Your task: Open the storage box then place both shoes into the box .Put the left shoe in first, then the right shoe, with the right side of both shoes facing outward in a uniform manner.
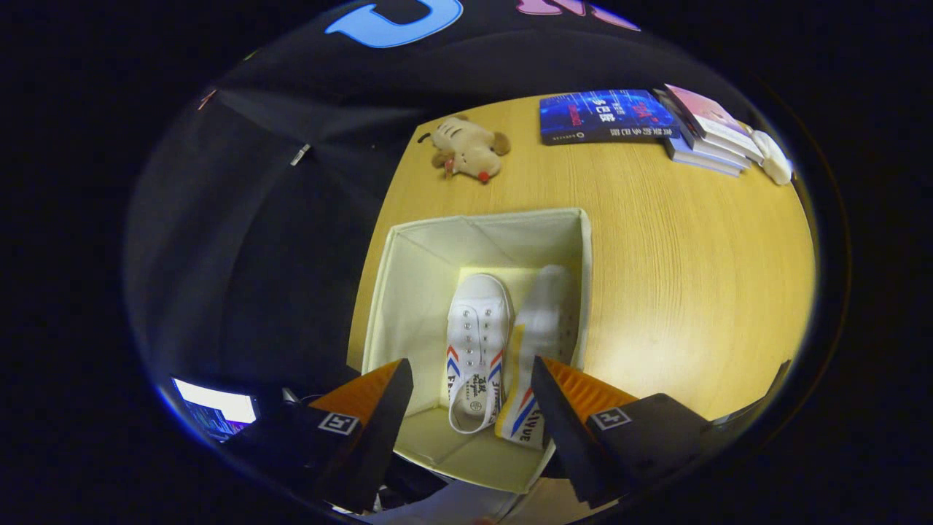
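A: Where do the shoes lie from the gripper [472, 405]?

B: Below and ahead, inside the open cream fabric storage box [408, 292]; the white canvas sneaker [477, 328] lies flat, the second white sneaker [536, 343] on its side; long axes run away from the fingers; fingers spread, holding nothing.

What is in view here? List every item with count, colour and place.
storage box: one, cream, open, on the table just ahead of the fingers
shoes: two, white with red and blue stripes, inside the box; one sole down, the other on its side against the box wall
table: one, light wood
plush toy: one, tan, beyond the box
books: a blue one beside a small stack, far end of the table
white object: one, beside the stack, unclear
gripper: one, fingers open above the box
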`<state>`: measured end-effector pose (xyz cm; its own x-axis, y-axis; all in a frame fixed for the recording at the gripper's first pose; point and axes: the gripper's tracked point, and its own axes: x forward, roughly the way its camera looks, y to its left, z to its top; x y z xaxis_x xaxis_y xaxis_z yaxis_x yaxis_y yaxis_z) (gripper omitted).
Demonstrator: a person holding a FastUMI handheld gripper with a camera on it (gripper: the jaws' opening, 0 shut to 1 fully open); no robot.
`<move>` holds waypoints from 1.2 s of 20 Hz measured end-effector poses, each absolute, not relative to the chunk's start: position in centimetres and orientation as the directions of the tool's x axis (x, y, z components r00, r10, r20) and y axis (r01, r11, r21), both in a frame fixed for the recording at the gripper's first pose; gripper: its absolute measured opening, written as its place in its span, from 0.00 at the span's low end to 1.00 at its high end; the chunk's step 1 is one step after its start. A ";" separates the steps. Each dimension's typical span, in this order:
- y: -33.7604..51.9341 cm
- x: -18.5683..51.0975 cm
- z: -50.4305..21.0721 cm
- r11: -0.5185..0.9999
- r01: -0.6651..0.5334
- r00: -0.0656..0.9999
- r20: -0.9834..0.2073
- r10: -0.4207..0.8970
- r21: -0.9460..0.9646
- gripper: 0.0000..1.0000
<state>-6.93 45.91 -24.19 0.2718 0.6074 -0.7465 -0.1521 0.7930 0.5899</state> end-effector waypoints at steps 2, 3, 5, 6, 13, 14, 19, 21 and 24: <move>45.6 -6.5 -22.8 0.788 -0.212 0.324 -0.720 0.614 0.577 0.99; 45.5 -6.2 -22.1 0.783 -0.232 0.347 -0.703 0.621 0.577 0.99; 45.0 -5.6 -20.8 0.779 -0.253 0.395 -0.673 0.625 0.574 0.99; 44.6 -5.2 -20.4 0.779 -0.255 0.420 -0.660 0.622 0.572 0.99; 39.6 -1.6 -15.9 0.788 -0.295 0.626 -0.514 0.587 0.540 0.99; 38.3 -1.1 -14.9 0.798 -0.308 0.665 -0.483 0.570 0.519 0.99; 28.9 1.5 -11.2 0.862 -0.313 0.823 -0.339 0.455 0.398 0.99; 24.4 2.2 -9.9 0.896 -0.291 0.874 -0.289 0.391 0.335 0.99; 17.9 2.6 -8.6 0.928 -0.232 0.922 -0.239 0.305 0.290 0.99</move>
<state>2.62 17.85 -8.62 0.9217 0.3054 -0.2391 -0.2323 0.9284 0.2901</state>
